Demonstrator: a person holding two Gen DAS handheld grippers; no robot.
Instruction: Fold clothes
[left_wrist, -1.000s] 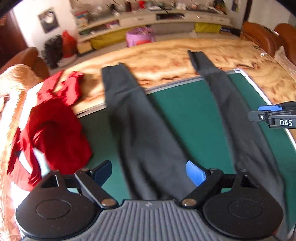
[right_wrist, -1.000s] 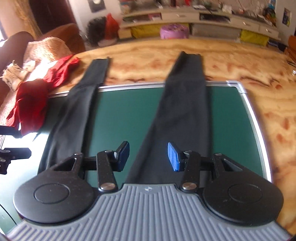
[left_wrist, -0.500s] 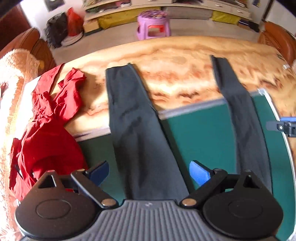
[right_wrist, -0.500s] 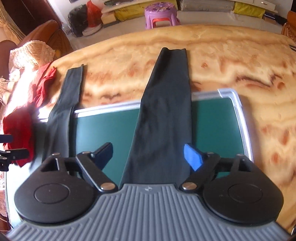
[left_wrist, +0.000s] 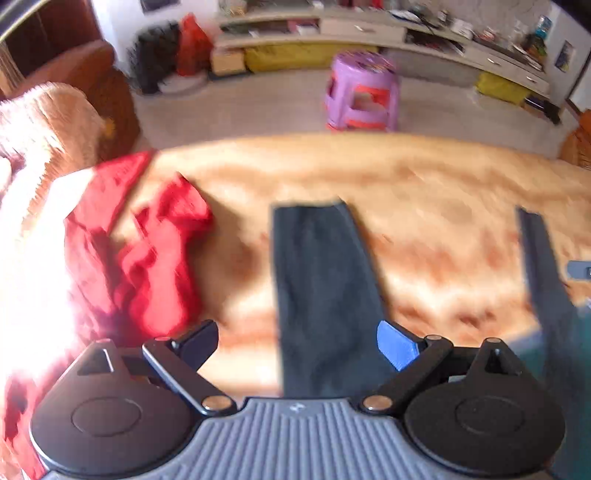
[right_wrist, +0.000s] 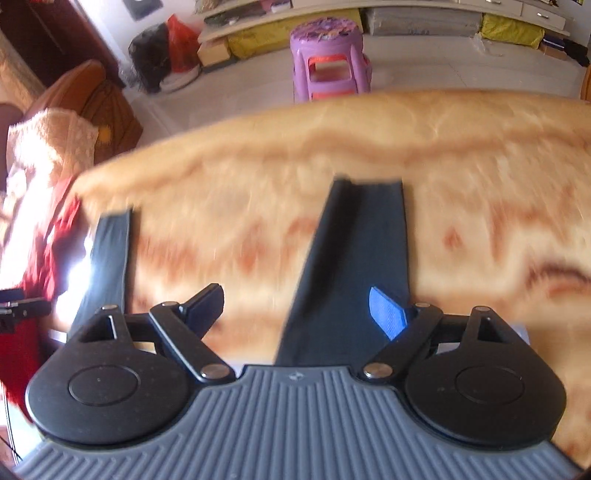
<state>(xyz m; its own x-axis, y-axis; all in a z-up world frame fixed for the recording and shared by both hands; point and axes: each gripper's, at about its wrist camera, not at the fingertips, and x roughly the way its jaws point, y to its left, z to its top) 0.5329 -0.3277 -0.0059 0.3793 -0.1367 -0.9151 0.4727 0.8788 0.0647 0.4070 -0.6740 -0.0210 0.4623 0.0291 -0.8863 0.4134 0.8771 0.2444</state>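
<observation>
Dark trousers lie flat on the marbled table, legs pointing away from me. In the left wrist view the left leg (left_wrist: 321, 288) runs between the fingers of my open, empty left gripper (left_wrist: 297, 343), and the other leg (left_wrist: 546, 273) lies at the right. In the right wrist view the right leg (right_wrist: 354, 266) runs under my open, empty right gripper (right_wrist: 295, 306), and the other leg (right_wrist: 107, 258) lies at the left. Both leg cuffs lie ahead of the grippers.
A crumpled red garment (left_wrist: 140, 258) lies on the table to the left, and shows in the right wrist view (right_wrist: 40, 251). A purple stool (right_wrist: 330, 59) stands beyond the table's far edge. A green mat corner (left_wrist: 532, 347) shows at right.
Both grippers have moved forward along the trouser legs toward the cuffs, off the green mat and over the marbled table. Both have stayed open.
</observation>
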